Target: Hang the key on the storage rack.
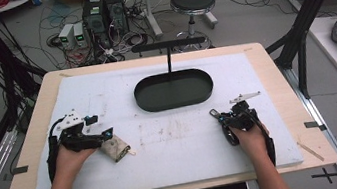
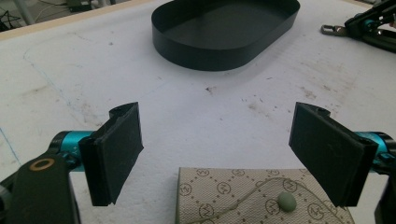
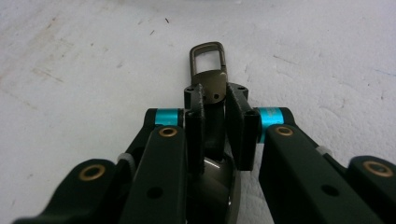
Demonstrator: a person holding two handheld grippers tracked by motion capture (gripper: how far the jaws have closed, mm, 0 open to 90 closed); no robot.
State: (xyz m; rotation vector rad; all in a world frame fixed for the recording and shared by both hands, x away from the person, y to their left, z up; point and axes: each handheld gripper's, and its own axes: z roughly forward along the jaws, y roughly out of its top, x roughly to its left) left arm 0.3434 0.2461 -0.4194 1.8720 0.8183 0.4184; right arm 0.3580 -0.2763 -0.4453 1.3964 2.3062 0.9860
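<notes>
A beige patterned pouch (image 1: pixel 115 148) with a small green stud (image 2: pixel 286 202) lies on the white mat at the left. My left gripper (image 1: pixel 101 126) is open, and in the left gripper view (image 2: pixel 219 154) its wide-apart jaws stand on either side of the pouch's near end (image 2: pixel 243 196) without touching it. At the right, my right gripper (image 1: pixel 220 116) is low on the mat and shut on a dark metal key clip (image 1: pixel 215 113). In the right gripper view the pads (image 3: pixel 215 105) pinch the clip's body, and its rectangular loop (image 3: pixel 211 84) sticks out beyond the fingertips.
A black oval tray (image 1: pixel 177 106) sits at the middle back of the mat, with its wall close ahead in the left gripper view (image 2: pixel 210 58). A thin black T-shaped stand (image 1: pixel 167 54) rises behind it. The wooden table edge (image 1: pixel 279 73) borders the mat.
</notes>
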